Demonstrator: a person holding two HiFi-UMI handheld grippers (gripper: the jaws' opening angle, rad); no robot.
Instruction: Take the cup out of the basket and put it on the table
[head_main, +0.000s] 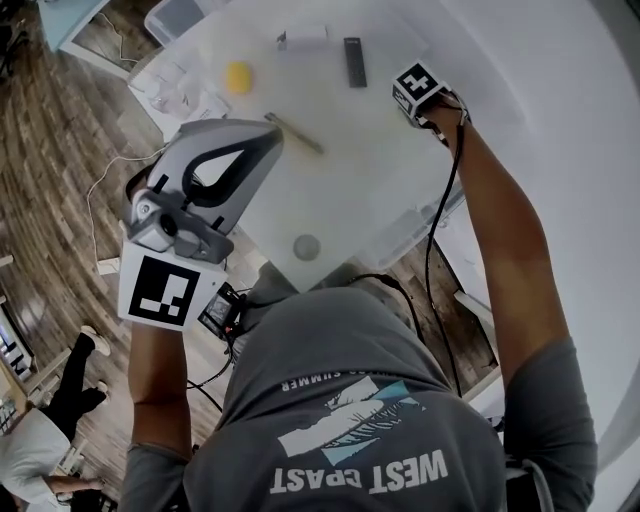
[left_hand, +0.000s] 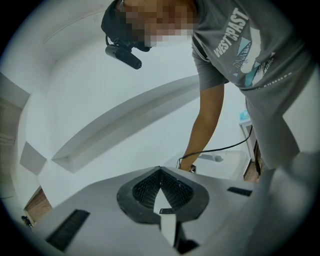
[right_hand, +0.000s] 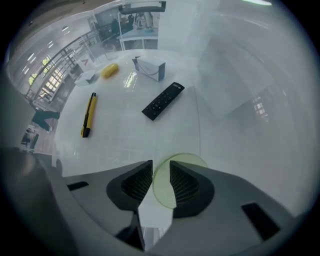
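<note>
White counter (right_hand: 125, 135) fills most of what my right claw looks down on, with bright windows and railings far behind it. Wooden floor (head_main: 60, 150) shows to the side of the counter from my head.

On the counter lie a yellow knife (right_hand: 88, 115), a black remote (right_hand: 163, 101), a small white box (right_hand: 151, 67) and, beside the box, a rounded yellow thing (right_hand: 109, 70). All four are well apart from my right claw (right_hand: 160, 164).

That claw points straight down and its jaws stand wide. The cup (right_hand: 161, 182), pale green and see-through, sits on the white surface right under it, seen from above as a round rim. One edge of the rim runs up through the gap between the jaws, close to one pad. The other jaw hangs over the cup's mouth and hides part of it. I cannot tell whether that jaw dips inside the cup. Neither pad squeezes it. A faint straight line crosses the white surface and ends at the cup; what it is I cannot tell.

My left claw (left_hand: 160, 172) is held up off the counter's near side, roughly level, and looks back at my own shirt and arm. Its pads meet at the tips with nothing between them.
</note>
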